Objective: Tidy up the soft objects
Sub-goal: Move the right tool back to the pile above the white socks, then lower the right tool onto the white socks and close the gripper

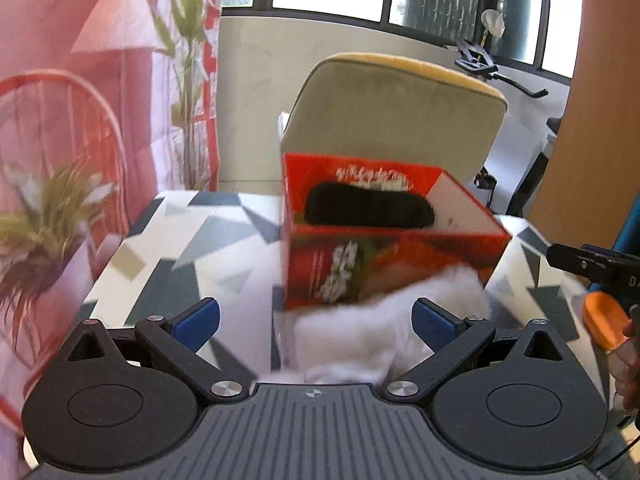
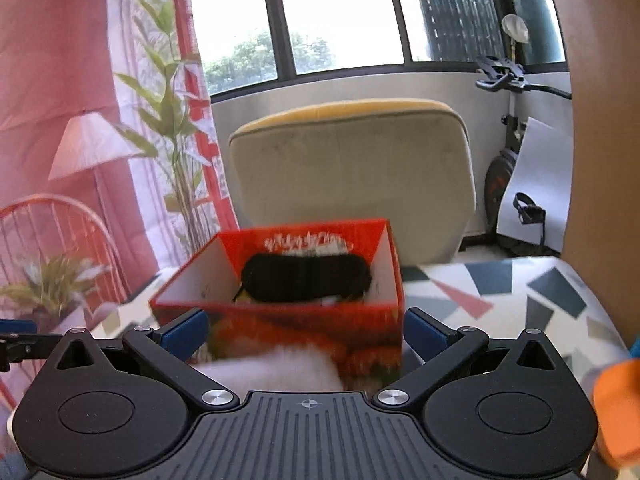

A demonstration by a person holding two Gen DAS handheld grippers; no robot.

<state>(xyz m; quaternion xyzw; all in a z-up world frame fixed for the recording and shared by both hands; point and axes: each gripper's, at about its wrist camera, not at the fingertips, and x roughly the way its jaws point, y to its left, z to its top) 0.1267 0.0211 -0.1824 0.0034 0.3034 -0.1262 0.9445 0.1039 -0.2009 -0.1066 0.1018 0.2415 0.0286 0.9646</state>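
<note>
A red cardboard box [image 1: 392,268] stands open on the patterned table, with a black soft item [image 1: 368,204] inside. It also shows in the right wrist view [image 2: 304,320], with the black item [image 2: 306,278] in it. A white fluffy soft item [image 1: 372,340] lies on the table in front of the box, between the blue pads of my open left gripper [image 1: 316,318]; contact is unclear. The white item [image 2: 276,370] lies just below my open right gripper [image 2: 306,332], whose pads stand at the box's two front corners.
The table [image 1: 192,248] has a white cloth with grey and pink shapes. A beige chair back [image 1: 392,120] stands behind the box. A potted plant [image 1: 44,224] is at the left edge. An exercise bike [image 2: 512,160] stands at the far right.
</note>
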